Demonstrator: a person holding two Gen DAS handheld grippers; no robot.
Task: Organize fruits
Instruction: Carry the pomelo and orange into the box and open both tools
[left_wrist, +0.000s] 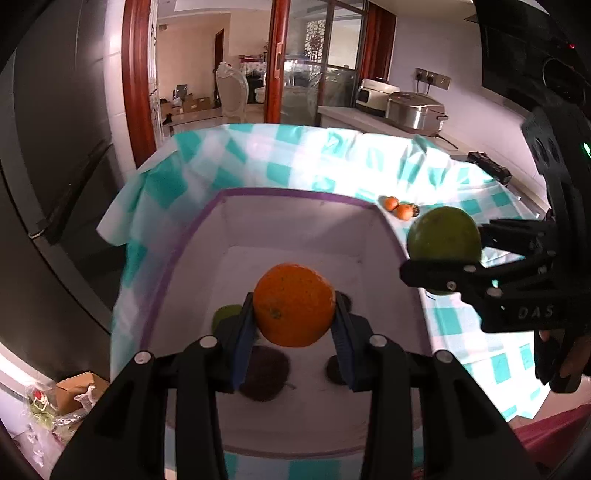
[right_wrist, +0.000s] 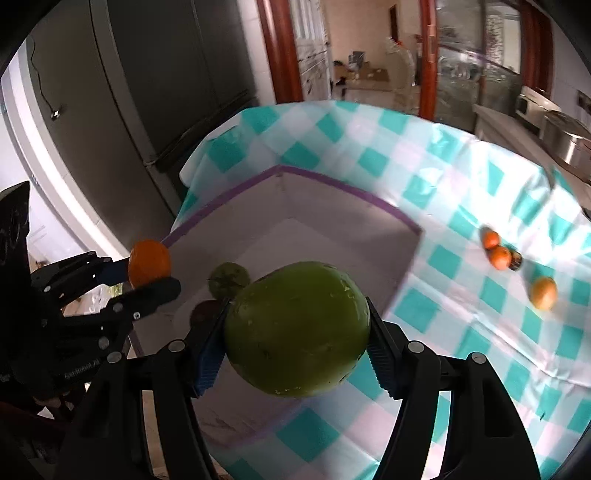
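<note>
A: What is the left tool (left_wrist: 294, 321) doing?

B: It is squeezing an orange (left_wrist: 294, 304) between its two blue pads (left_wrist: 243, 341). The orange hangs in the air right above the box (left_wrist: 236, 194).

A: And the right tool (right_wrist: 295, 343)?

B: It is pinching a big green fruit (right_wrist: 297, 328) from both sides. That fruit is up in the air too, over the near edge of the box, on its right side.

A: What does the box look like?

B: It is white inside with a purple rim. It sits on the worktop, on a cloth (right_wrist: 461, 155) with green and white squares.

A: Is anything in the box?

B: Yes. A small green fruit (right_wrist: 229, 277) lies on the bottom, and a dark round fruit (left_wrist: 263, 373) lies close to it. There is another dark thing (left_wrist: 334, 367) in the box, but I cannot tell what it is.

A: And outside the box?

B: To the right of the box, two small orange fruits (right_wrist: 496, 249) touch each other on the cloth. One more orange fruit (right_wrist: 543, 292) lies near them, a bit closer to us.
</note>
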